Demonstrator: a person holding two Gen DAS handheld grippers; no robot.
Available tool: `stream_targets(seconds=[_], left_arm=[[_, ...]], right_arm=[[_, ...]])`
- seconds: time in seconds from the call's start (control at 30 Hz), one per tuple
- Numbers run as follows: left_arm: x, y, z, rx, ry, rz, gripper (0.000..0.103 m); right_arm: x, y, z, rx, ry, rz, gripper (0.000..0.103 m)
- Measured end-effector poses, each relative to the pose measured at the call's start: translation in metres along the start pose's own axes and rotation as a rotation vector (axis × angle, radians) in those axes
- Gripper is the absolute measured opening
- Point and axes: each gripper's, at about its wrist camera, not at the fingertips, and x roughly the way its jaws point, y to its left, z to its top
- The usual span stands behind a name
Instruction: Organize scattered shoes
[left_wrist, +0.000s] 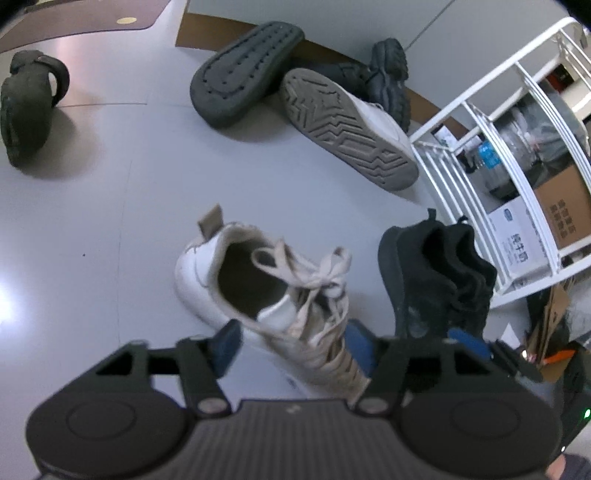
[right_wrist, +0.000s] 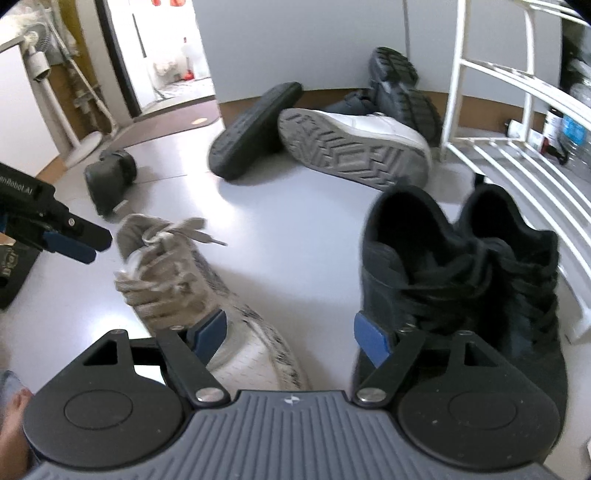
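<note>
Straddling the laced front of the white sneaker (left_wrist: 258, 291) on the floor (left_wrist: 110, 221), the left tongs (left_wrist: 291, 347) gape wide, gripping nothing; the right tongs (right_wrist: 291, 332) gape empty beside the black pair (right_wrist: 461, 266) by the white rack (right_wrist: 517, 110).

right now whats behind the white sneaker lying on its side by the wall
Behind the tipped white sneaker lie a dark slipper, sole up against the baseboard, and a chunky black shoe. The sneaker covers their lower parts, so anything else tucked there is hidden.
</note>
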Motion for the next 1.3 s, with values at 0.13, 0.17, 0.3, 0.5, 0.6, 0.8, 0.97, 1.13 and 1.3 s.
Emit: stream_targets(seconds=[0.13,0.17,0.3,0.5,0.6,0.8,0.97,1.13,1.3], left_arm=[[0.003,0.007,-0.011,-0.001,0.005,-0.019,0.081],[0.005,0.009,-0.013,-0.011,0.01,-0.028,0.081],[0.003,0.019,-0.016,-0.035,0.006,-0.026,0.081],[0.0,0.029,-0.016,-0.049,0.003,-0.022,0.084],[-0.001,0.034,-0.017,-0.057,0.01,-0.025,0.085],[-0.003,0.04,-0.019,-0.06,0.029,-0.025,0.085],[-0.002,0.043,-0.021,-0.061,0.04,-0.018,0.085],[-0.003,0.044,-0.022,-0.065,0.044,-0.024,0.085],[-0.002,0.046,-0.023,-0.074,0.05,-0.025,0.085]], right_arm=[[0.007,0.009,0.0,-0.042,0.027,0.026,0.088],[0.009,0.011,0.0,-0.052,0.035,0.03,0.088],[0.016,0.018,-0.002,-0.091,0.071,0.049,0.088],[0.027,0.028,-0.004,-0.151,0.123,0.077,0.088],[0.034,0.034,-0.004,-0.185,0.14,0.085,0.088],[0.047,0.046,0.002,-0.237,0.132,0.099,0.092],[0.055,0.06,0.009,-0.327,0.144,0.161,0.092],[0.071,0.067,0.017,-0.387,0.178,0.242,0.092],[0.087,0.066,0.03,-0.438,0.2,0.311,0.093]])
